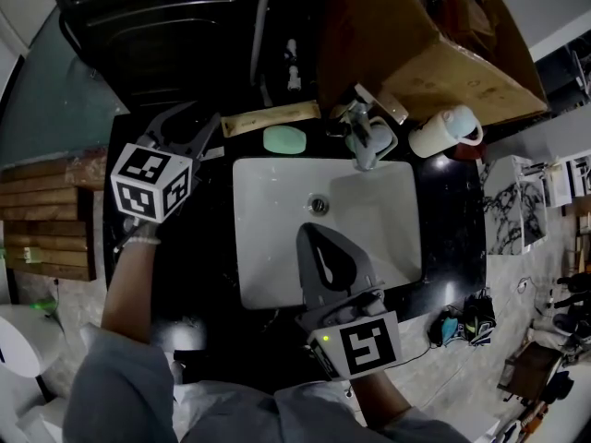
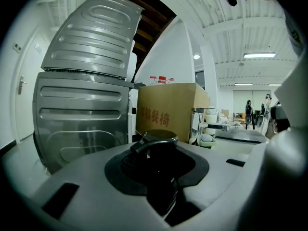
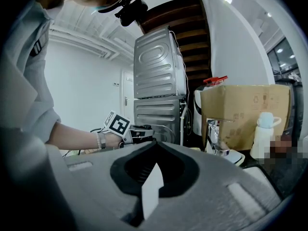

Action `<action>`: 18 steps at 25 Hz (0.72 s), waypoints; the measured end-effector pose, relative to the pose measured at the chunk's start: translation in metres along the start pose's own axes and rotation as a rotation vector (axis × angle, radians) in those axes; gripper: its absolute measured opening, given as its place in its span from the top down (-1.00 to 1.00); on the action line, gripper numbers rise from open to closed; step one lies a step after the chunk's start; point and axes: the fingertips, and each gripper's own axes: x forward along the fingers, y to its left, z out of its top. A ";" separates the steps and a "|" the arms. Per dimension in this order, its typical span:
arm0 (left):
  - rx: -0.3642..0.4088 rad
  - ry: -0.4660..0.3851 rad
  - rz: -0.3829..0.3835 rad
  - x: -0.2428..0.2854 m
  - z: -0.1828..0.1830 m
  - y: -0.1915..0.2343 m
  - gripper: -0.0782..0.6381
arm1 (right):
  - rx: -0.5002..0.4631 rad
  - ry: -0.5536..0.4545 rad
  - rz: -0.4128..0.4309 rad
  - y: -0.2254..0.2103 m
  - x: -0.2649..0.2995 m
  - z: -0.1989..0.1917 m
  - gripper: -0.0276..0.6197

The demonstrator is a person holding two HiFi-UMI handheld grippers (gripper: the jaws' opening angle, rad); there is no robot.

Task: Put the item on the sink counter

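Note:
My left gripper (image 1: 189,127) hovers over the black sink counter (image 1: 185,247), left of the white basin (image 1: 369,220). Its jaws are shut on a small dark round item (image 2: 161,136), which fills the gap between the fingertips in the left gripper view. In the head view the item is lost against the dark counter. That gripper's marker cube (image 3: 118,124) also shows at the left of the right gripper view. My right gripper (image 1: 309,232) hangs over the basin's front half, its tips meeting and nothing between them (image 3: 155,146).
A green soap (image 1: 284,139) lies on a wooden tray (image 1: 270,118) behind the basin, beside the faucet (image 1: 369,137). A white bottle (image 1: 446,132) and a cardboard box (image 1: 434,35) stand at the back right. A metal washer stack (image 2: 82,95) rises behind the counter's left.

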 end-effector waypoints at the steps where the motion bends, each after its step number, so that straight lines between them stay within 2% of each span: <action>1: -0.003 -0.006 -0.004 0.001 0.000 0.002 0.46 | 0.006 0.005 0.002 0.001 0.000 0.000 0.92; 9: 0.012 -0.041 -0.065 0.009 0.002 0.007 0.45 | 0.004 0.017 0.000 0.004 0.001 -0.003 0.92; 16: -0.022 -0.021 -0.109 0.009 0.001 0.006 0.45 | -0.011 0.011 -0.009 0.011 -0.002 -0.004 0.92; 18: -0.027 -0.014 -0.122 0.008 0.001 0.003 0.36 | -0.009 0.015 -0.013 0.015 -0.003 -0.003 0.92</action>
